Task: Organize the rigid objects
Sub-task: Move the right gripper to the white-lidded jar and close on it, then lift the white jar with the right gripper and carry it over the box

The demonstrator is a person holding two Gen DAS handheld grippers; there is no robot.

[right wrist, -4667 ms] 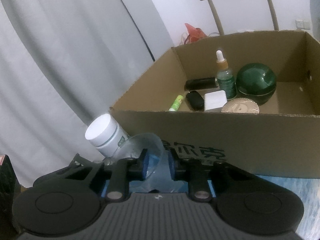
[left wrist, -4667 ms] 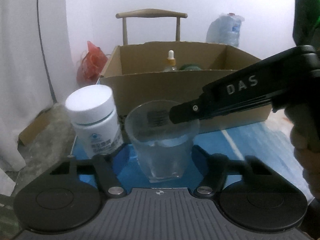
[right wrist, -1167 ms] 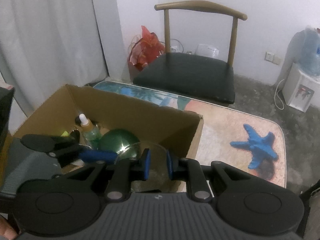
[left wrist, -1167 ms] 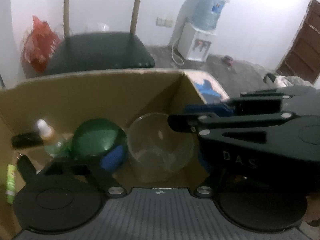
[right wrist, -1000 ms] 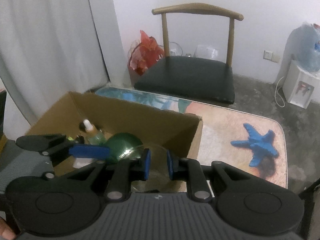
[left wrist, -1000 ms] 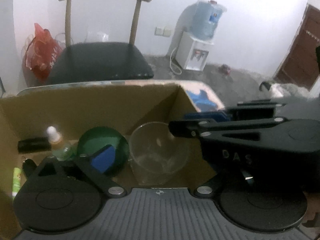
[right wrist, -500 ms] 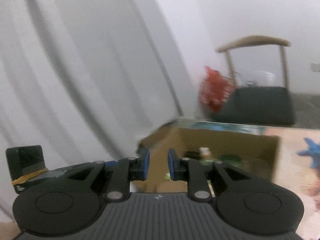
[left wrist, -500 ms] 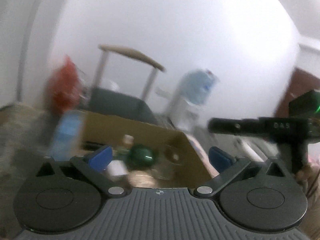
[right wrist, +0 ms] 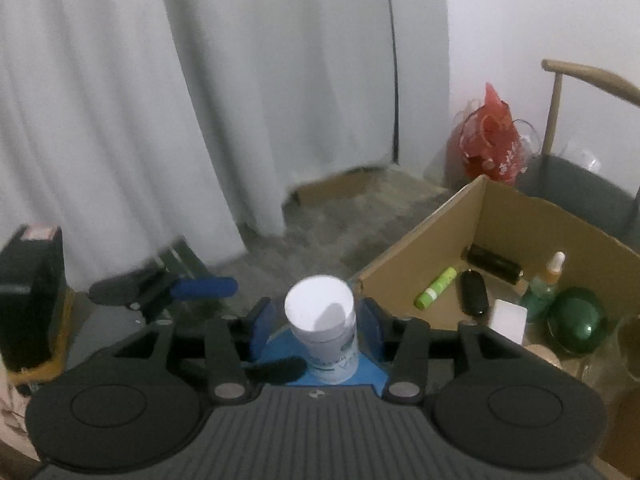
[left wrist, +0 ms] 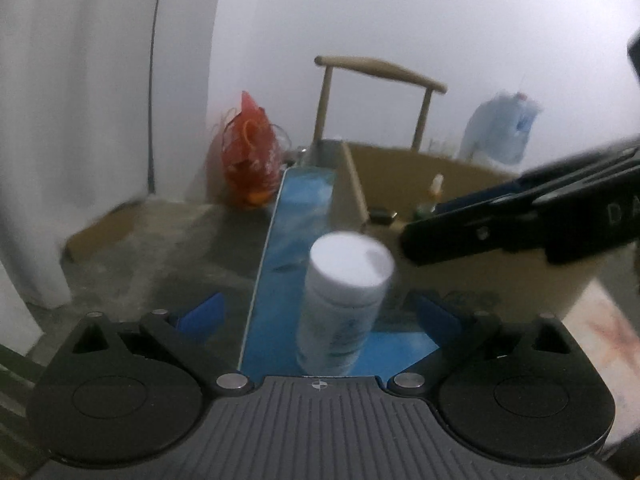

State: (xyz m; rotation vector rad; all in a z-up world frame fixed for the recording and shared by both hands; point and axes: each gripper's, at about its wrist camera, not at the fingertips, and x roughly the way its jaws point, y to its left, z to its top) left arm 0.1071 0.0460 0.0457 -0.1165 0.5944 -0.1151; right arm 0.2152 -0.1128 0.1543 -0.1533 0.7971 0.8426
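Blurring smears most of the left wrist view, so the print on the white pill bottle (left wrist: 344, 300) is unreadable there. It stands upright on the blue table top (left wrist: 296, 216), low in the middle of the frame, between the blue pads of the left gripper (left wrist: 320, 312), whose jaws are spread wide and clear of it. From the right wrist view the right gripper (right wrist: 316, 324) has its pads close on either side of the same bottle (right wrist: 322, 328); contact is too hard to judge, so I cannot tell if it grips.

At lower right of that view the cardboard box (right wrist: 424, 248) is cut off by the frame edge, with a green tube (right wrist: 436, 288), a dropper bottle (right wrist: 546, 284), a green sphere (right wrist: 576, 320) and a half-cropped glass cup (right wrist: 616, 352) inside. Behind hang pale curtains (right wrist: 160, 100); a red bag (right wrist: 492, 140) and a wooden chair (right wrist: 580, 128) stand on bare concrete floor (right wrist: 344, 208).
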